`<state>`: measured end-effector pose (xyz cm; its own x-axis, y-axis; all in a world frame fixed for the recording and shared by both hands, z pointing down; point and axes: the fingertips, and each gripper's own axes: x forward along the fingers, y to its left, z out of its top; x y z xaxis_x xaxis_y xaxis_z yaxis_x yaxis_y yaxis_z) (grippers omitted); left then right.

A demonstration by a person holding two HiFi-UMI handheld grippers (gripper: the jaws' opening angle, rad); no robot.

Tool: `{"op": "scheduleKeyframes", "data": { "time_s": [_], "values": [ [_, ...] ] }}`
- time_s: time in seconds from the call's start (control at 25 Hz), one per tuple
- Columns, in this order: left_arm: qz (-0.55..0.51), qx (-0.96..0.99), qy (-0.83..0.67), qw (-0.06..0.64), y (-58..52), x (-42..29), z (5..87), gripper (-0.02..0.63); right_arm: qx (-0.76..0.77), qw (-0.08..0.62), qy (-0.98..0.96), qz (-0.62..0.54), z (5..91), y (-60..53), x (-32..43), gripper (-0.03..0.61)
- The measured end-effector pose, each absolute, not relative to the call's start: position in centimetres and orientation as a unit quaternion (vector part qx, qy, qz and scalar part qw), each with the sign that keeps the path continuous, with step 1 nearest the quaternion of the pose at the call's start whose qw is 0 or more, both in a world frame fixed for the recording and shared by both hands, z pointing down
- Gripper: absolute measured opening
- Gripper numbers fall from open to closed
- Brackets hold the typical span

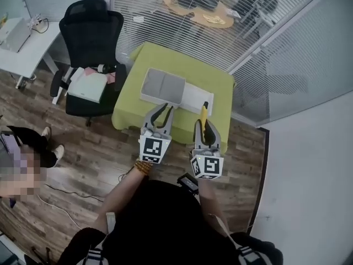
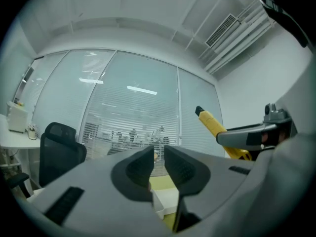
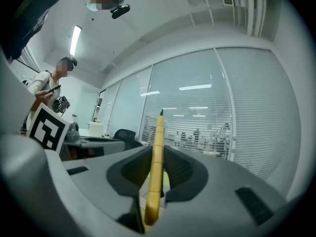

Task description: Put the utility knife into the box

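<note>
The yellow utility knife (image 1: 203,116) stands nearly upright in my right gripper (image 1: 204,127), which is shut on its handle. In the right gripper view the knife (image 3: 158,147) runs up between the pads, its tip well above them. A grey open box (image 1: 162,87) lies on the green-covered table (image 1: 215,81), with its white lid (image 1: 197,98) beside it on the right. Both grippers hang over the table's near edge, just short of the box. My left gripper (image 1: 161,111) holds nothing, its jaws almost together. Its own view shows only a thin slit between the pads of the left gripper (image 2: 158,154).
A black office chair (image 1: 91,32) with papers (image 1: 88,84) on its seat stands left of the table. A white desk (image 1: 19,43) is at far left. A glass wall with blinds (image 1: 220,32) runs behind the table. A person (image 1: 22,153) sits at left on the wooden floor.
</note>
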<state>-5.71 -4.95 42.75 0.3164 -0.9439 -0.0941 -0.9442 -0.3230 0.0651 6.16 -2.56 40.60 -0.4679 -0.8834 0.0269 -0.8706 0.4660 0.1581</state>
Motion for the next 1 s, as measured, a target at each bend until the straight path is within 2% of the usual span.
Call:
{"op": "scheduleKeyframes", "data": {
  "time_s": [0.28, 1.0],
  "values": [
    [0.062, -0.822, 0.566, -0.004, -7.2, -3.9, 42.8, 0.071, 0.539, 0.072, -0.836, -0.071, 40.7, -5.0, 9.3, 0.070],
    [0.010, -0.819, 0.574, 0.007, -12.2, -2.7, 44.5, 0.071, 0.555, 0.070, -0.826, -0.065, 42.6, -13.0, 14.9, 0.069]
  ]
}}
